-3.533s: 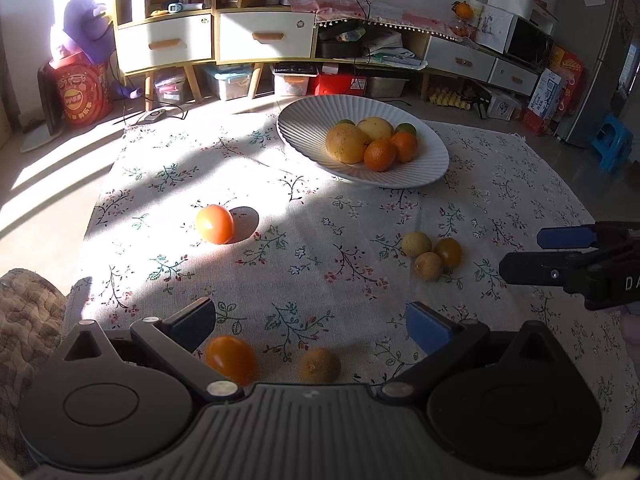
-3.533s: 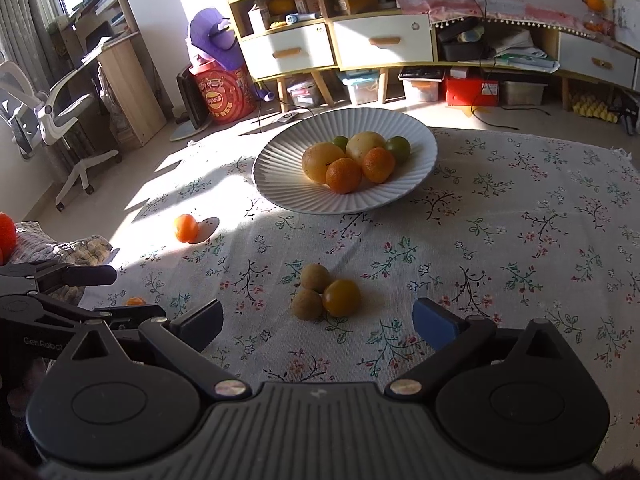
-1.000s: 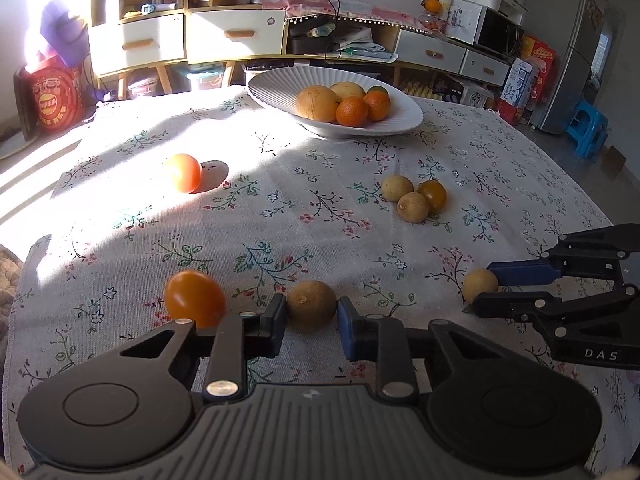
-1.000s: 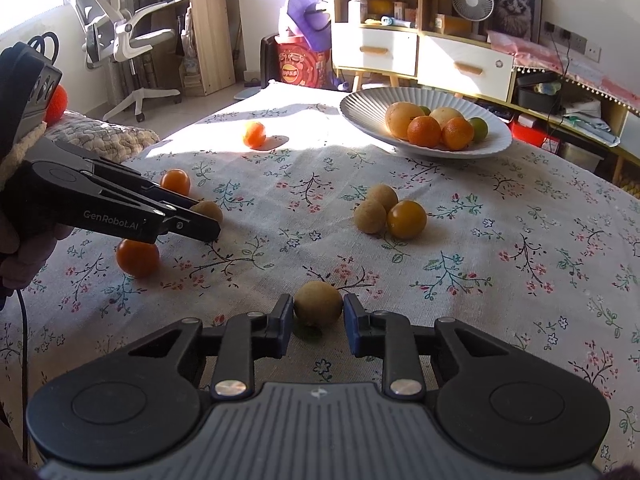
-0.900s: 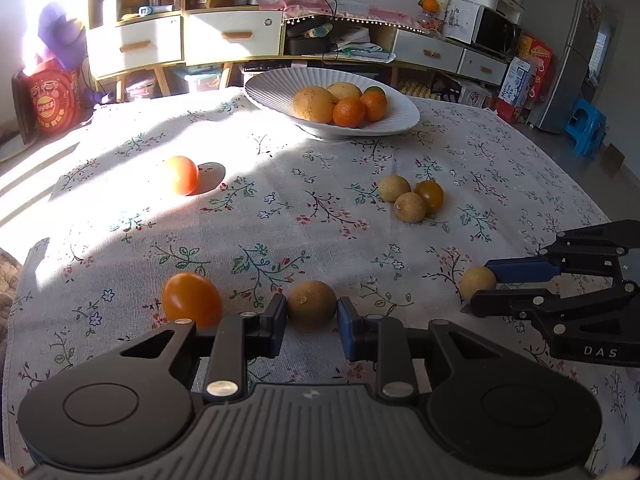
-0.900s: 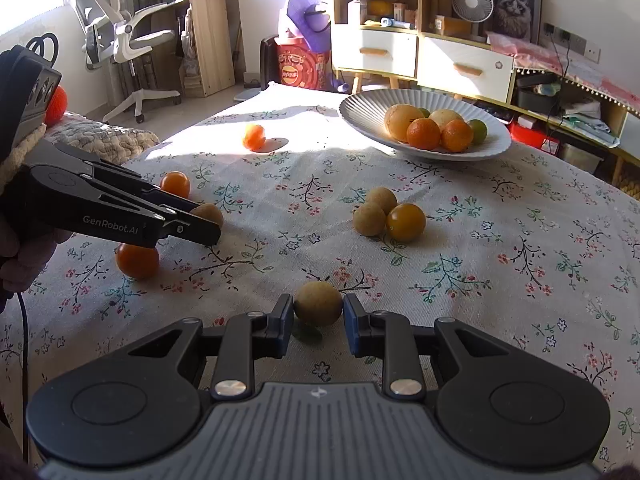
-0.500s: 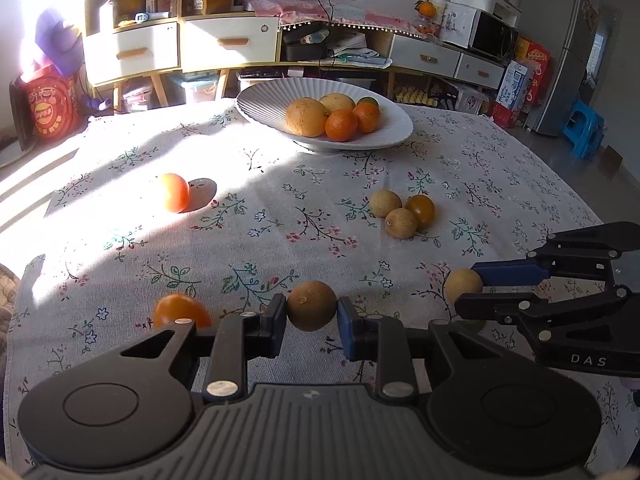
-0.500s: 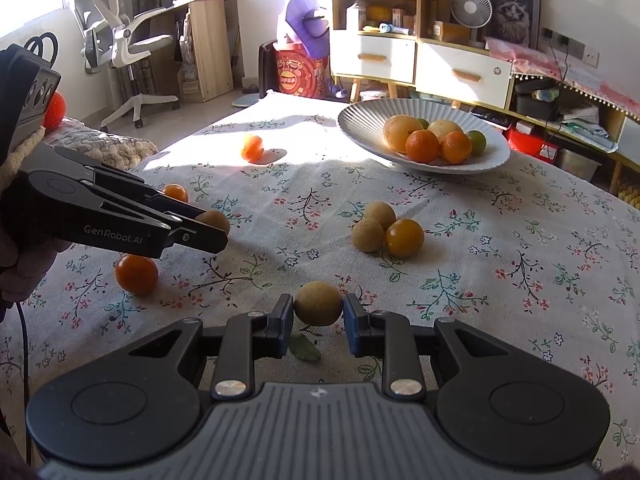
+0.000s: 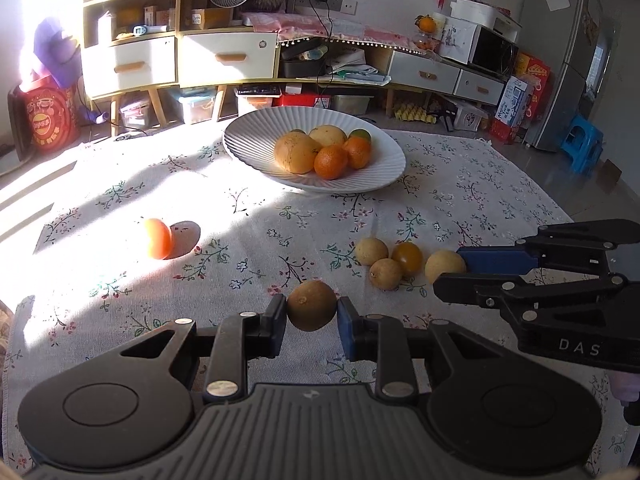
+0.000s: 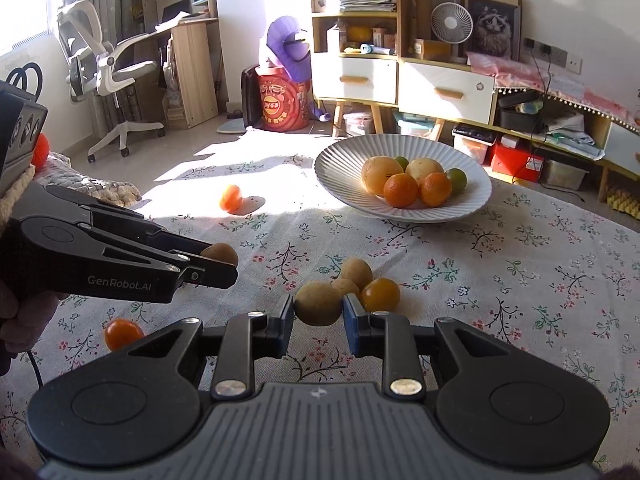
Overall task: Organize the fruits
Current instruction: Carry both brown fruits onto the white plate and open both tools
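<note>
sunlit floral tablecloth (image 9: 248, 200) lay under both tongs: the left gripper (image 9: 312, 316) pinched a brown fruit (image 9: 311, 305), the right gripper (image 10: 318, 314) a tan fruit (image 10: 317, 304), both short of the white bowl (image 10: 472, 200). either round fruit could have squirted from such narrow pads and rolled away.

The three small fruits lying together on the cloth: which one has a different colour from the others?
The yellow-orange fruit, at the right of the cluster in the right wrist view; the two beside it are dull brown.

Your floral tablecloth (image 9: 248, 200) carries a white bowl (image 9: 384, 168) upper centre, an orange fruit (image 9: 159, 238) at left, and three small fruits (image 9: 386, 260) mid-right.
</note>
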Available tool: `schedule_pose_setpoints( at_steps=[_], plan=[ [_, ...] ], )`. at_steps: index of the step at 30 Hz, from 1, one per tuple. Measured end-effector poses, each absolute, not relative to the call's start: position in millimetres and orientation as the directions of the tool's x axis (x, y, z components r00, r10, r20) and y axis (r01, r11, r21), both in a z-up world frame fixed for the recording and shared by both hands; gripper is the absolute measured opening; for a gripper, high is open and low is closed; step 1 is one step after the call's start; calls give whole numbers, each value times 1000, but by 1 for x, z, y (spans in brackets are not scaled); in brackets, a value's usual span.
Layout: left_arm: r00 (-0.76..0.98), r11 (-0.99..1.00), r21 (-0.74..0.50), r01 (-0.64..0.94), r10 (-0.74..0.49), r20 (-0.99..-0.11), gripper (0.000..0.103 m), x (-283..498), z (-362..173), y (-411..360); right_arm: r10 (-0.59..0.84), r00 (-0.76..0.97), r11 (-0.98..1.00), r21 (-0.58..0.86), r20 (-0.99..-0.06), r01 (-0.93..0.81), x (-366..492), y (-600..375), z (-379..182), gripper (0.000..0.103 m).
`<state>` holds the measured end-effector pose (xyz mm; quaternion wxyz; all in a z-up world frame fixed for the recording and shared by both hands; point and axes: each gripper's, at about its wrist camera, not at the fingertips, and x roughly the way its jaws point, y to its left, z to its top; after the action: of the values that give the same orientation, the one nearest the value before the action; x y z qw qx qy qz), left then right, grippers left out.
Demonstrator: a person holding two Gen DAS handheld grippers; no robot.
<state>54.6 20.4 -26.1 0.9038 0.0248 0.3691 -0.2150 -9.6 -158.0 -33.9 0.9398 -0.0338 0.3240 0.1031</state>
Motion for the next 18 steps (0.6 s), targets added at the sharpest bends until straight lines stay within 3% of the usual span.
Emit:
schedule_pose_setpoints(
  at_steps=[12, 18],
  plan=[
    [670, 911, -146, 385, -385, -634, 13, 82, -9, 2, 146, 807, 988, 44, -572, -147, 26, -177, -15, 24],
    [667, 916, -239, 321, -398, -630, 13, 99, -7, -1, 123, 813, 991, 114, -569, -70, 48, -192, -12, 24]
  ],
)
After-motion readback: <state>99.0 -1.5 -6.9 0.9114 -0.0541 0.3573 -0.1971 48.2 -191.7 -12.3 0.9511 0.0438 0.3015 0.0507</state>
